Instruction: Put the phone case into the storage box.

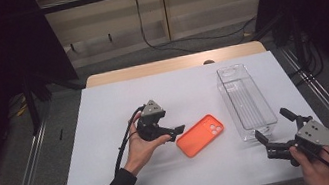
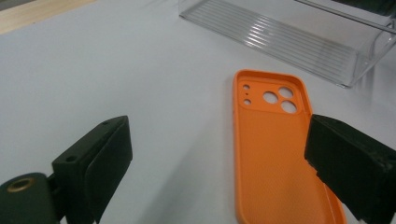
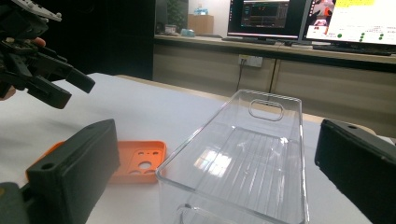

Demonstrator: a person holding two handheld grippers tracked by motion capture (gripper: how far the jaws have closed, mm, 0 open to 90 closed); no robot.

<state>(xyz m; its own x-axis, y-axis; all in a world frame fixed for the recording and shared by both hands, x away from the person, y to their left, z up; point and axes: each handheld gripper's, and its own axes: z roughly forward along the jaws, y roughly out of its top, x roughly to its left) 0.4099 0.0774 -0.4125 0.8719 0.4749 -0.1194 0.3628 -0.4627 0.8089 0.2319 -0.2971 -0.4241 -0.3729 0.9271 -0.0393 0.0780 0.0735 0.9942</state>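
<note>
High view: orange silicone phone case [image 1: 200, 134] lies released beside clear plastic bin [image 1: 246, 101]; left gripper [image 1: 175, 132] and right gripper [image 1: 276, 127] open, empty; case to be regripped squarely by its edges

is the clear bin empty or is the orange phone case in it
Empty. The clear bin shows only its bare ribbed floor, and the orange phone case lies open side up on the white table beside it, outside its walls.
</note>
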